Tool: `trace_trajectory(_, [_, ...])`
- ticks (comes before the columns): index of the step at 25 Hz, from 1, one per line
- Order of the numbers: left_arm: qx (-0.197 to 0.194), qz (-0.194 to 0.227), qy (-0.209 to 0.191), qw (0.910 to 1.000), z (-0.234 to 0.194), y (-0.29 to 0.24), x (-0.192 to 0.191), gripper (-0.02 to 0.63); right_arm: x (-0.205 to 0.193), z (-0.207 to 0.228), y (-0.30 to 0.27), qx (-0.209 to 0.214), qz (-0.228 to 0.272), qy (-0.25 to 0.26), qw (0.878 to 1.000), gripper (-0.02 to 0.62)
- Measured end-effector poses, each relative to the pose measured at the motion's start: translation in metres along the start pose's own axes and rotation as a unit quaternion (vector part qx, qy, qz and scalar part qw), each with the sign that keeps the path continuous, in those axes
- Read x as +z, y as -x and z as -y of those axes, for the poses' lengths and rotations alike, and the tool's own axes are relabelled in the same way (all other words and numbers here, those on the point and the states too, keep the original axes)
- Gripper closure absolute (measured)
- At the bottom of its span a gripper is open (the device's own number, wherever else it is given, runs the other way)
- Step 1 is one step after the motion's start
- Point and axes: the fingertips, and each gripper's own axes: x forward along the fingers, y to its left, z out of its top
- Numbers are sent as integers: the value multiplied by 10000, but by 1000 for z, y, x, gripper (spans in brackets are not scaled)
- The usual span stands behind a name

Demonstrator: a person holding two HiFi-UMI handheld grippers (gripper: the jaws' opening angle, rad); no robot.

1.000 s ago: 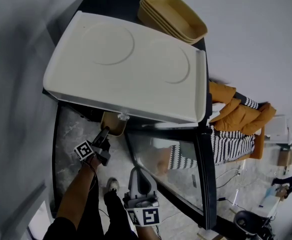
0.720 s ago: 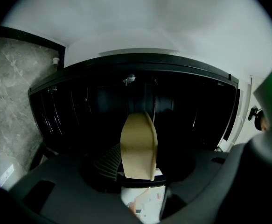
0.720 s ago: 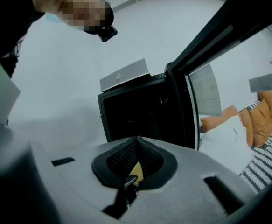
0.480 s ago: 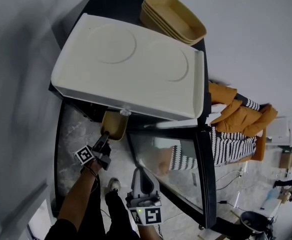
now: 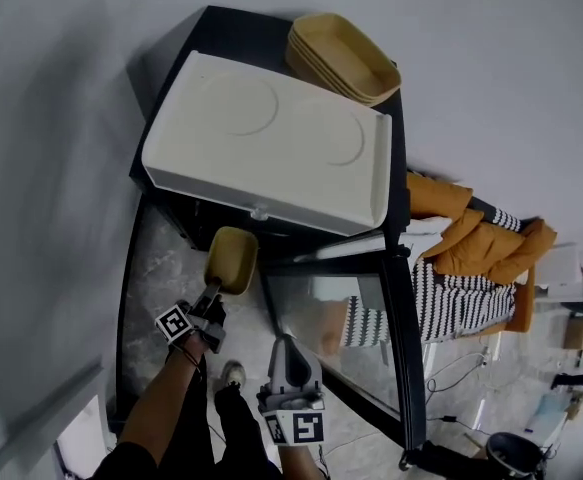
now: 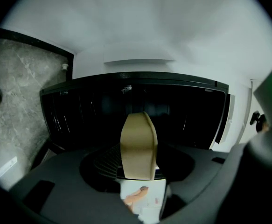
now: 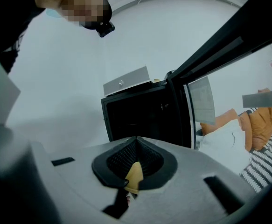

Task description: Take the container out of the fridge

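Note:
A tan oval container (image 5: 231, 260) hangs in front of the black fridge (image 5: 186, 213), just outside its open front and below the white top. My left gripper (image 5: 209, 296) is shut on the container's near rim. In the left gripper view the container (image 6: 138, 143) stands on edge between the jaws, with the dark fridge opening (image 6: 80, 111) behind it. My right gripper (image 5: 279, 340) is lower and to the right, beside the open glass door (image 5: 351, 318), jaws together and holding nothing. From the right gripper view the fridge (image 7: 140, 113) is ahead and the door (image 7: 205, 73) at the right.
A white tray-like cover (image 5: 271, 138) lies on top of the fridge, with a stack of tan containers (image 5: 346, 53) behind it. Orange cushions (image 5: 481, 238) and a striped cloth (image 5: 451, 303) lie to the right. Marble floor (image 5: 161, 268) shows below.
My left gripper has drawn back from the fridge with the container, which now shows fully outside under the white top. The right gripper has stayed by the door.

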Motion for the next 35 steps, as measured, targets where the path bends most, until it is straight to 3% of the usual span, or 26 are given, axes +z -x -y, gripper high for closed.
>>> trace_trajectory(6, [32,-1,115,9999,22,32,-14,393,13,-7,16,103,163,12,9998,595])
trace_trajectory(10, [62,231,220,9995,35,57,-13,393,21,-10,31,141,171,44,9997,595])
trace_trajectory(18, [51,433,132,9990,83,104,-24,393,37,-17,69,266,120,106,9995,595])
trace_trajectory(24, [-8,555,186,9983,126,145,-53,393,56,-21,102,410,193,98,9989,595])
trace_trajectory(30, [-153,388,41,9991,176,187,-93,393,76,-22,138,553,402,6,9977,595])
trace_trajectory(35, [-94,594,101,9981,204,219,-112,393,96,-21,163,670,497,-35,9965,595])
